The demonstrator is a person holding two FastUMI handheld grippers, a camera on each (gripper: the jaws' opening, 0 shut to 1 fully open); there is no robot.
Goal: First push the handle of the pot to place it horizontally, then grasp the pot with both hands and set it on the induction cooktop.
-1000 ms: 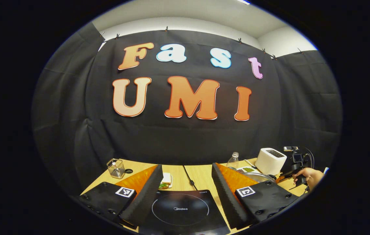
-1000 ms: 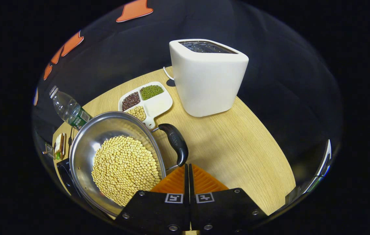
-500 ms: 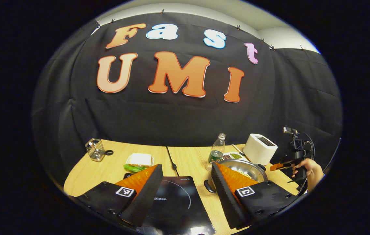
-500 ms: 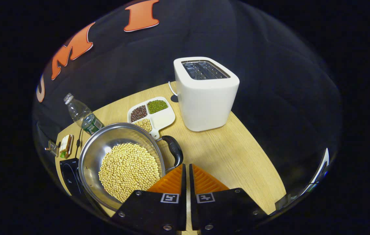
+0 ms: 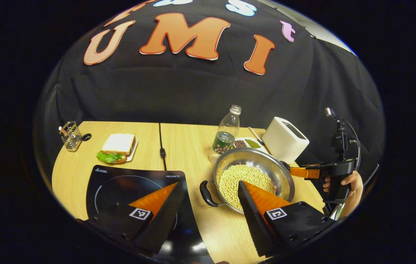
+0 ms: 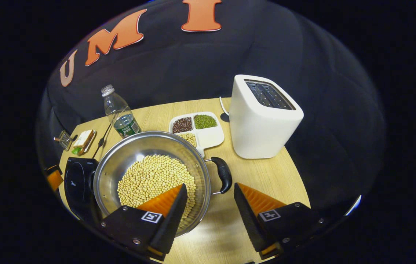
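A steel pot (image 5: 263, 159) holding soybeans stands on the wooden table, right of the black induction cooktop (image 5: 120, 181). My left gripper (image 5: 208, 185) is open, and the pot's near black handle (image 5: 206, 193) lies between its fingers, just below the tips. In the right gripper view the pot (image 6: 138, 150) sits left of centre, and its black handle (image 6: 224, 175) points right. My right gripper (image 6: 210, 186) is open just short of that handle, one finger over the pot's rim. From the left gripper view, the right gripper (image 5: 305, 172) is level with the pot's far side, held by a hand (image 5: 351, 183).
A white toaster (image 6: 263, 117) stands behind the pot on the right. A divided dish of beans (image 6: 197, 126) and a water bottle (image 6: 120, 117) stand close behind the pot. A sandwich plate (image 5: 118, 146) and a wire holder (image 5: 70, 135) are far left. A cable (image 5: 161, 146) crosses the table.
My right gripper has opened from shut and drawn back from the pot handle. The left gripper has tipped down and moved right, bringing the pot's near handle between its fingers.
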